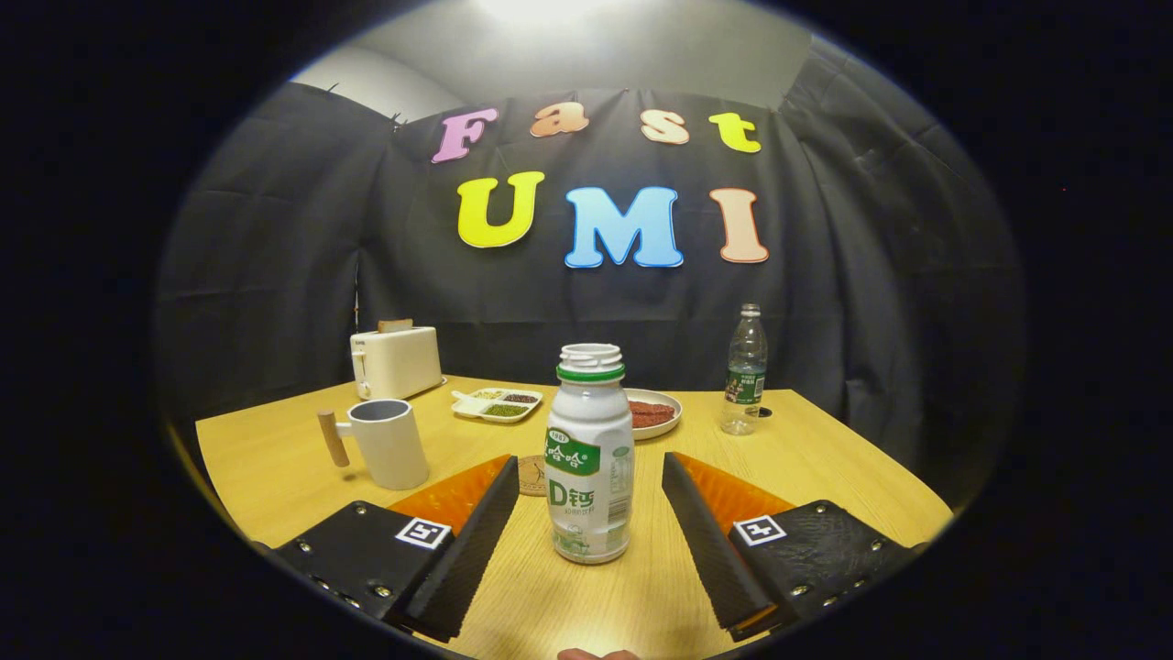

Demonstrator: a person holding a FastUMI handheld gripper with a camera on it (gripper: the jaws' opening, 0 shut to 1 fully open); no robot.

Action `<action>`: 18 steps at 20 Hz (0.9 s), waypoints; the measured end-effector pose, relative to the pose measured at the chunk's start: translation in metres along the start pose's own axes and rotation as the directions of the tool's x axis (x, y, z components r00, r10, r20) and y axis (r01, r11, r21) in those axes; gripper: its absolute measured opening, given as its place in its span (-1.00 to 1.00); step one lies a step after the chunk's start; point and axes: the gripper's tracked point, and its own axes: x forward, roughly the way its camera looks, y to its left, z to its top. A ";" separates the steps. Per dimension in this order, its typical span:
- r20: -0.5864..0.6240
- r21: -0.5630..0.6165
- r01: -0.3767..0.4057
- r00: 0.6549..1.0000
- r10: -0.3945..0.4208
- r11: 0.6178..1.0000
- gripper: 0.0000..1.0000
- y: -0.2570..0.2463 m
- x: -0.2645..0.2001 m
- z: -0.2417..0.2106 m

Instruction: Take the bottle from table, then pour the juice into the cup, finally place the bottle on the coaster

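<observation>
A small white bottle (589,454) with a green neck ring and no cap stands upright on the wooden table (825,467), between my two fingers. My gripper (589,472) is open, with a gap on each side of the bottle and neither finger touching it. To the left, beyond the left finger, stands a cream cup (389,442) with a wooden handle. A round wooden coaster (531,475) lies flat just behind the bottle, partly hidden by the left finger and the bottle.
At the back left stands a white toaster (396,360). A divided tray (496,403) of beans and a plate (652,413) with red food lie behind the bottle. Further right stands a clear water bottle (745,370). A fingertip (597,654) shows at the table's near edge.
</observation>
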 end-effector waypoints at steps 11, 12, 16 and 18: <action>-0.009 0.095 0.097 0.995 -0.097 0.991 0.93 -0.002 0.051 -0.012; -0.011 0.091 0.118 0.993 -0.118 0.989 0.93 -0.005 0.054 -0.013; -0.020 0.089 0.161 0.987 -0.160 0.983 0.93 -0.010 0.065 -0.018; -0.042 0.087 0.186 0.982 -0.183 0.979 0.93 -0.014 0.070 -0.025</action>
